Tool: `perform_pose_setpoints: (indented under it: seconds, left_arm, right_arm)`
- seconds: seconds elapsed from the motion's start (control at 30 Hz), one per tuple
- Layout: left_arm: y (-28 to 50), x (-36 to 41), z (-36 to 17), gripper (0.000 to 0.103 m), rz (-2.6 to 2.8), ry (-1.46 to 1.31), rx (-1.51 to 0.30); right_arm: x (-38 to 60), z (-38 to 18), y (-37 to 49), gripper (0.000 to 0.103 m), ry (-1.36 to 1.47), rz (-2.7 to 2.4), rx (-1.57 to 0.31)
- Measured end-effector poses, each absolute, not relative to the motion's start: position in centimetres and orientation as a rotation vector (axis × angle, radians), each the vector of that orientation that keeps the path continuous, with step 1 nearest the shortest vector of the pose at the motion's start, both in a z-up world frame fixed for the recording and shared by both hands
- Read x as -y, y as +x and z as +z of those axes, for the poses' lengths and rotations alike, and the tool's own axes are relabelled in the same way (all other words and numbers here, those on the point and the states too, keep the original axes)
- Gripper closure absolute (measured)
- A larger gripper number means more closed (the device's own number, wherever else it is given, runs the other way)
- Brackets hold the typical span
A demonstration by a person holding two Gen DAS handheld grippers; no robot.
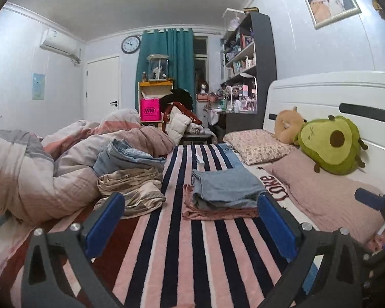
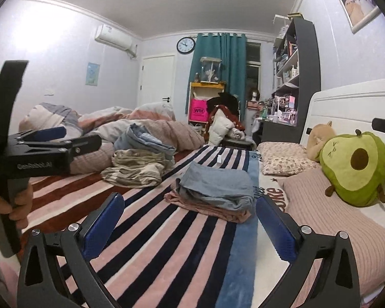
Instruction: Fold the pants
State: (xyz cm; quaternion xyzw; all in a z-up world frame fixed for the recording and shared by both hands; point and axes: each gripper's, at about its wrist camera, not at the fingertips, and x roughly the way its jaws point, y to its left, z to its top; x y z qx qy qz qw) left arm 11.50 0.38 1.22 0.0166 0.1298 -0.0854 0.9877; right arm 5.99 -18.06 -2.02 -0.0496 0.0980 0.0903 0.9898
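Folded light-blue jeans (image 1: 224, 188) lie on top of folded pink pants (image 1: 213, 213) on the striped blanket (image 1: 182, 251). The stack also shows in the right wrist view: jeans (image 2: 215, 188), pink pants (image 2: 213, 209). My left gripper (image 1: 191, 224) is open and empty, just in front of the stack. My right gripper (image 2: 190, 227) is open and empty, also short of the stack. The left gripper shows at the left of the right wrist view (image 2: 54, 138), held by a hand. A heap of unfolded jeans (image 1: 125, 154) and beige pants (image 1: 133, 184) lies at the left.
A crumpled duvet (image 1: 38, 164) fills the bed's left side. Pillows (image 1: 256, 146), an avocado plush (image 1: 331, 146) and a tan plush (image 1: 287, 125) lie by the white headboard (image 1: 320, 95) at right. A chair piled with clothes (image 1: 182, 120) and shelves (image 1: 246, 66) stand behind.
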Motion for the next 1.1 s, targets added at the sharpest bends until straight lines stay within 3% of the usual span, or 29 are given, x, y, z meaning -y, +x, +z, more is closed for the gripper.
perform_pose_setpoints:
  seconds: [1.1]
  left_arm:
    - [10.5,1.1,0.0,0.001,-0.161,0.029,-0.307]
  right_arm:
    - [20.1,-2.5,6.9,0.0,-0.01,0.199,-0.225]
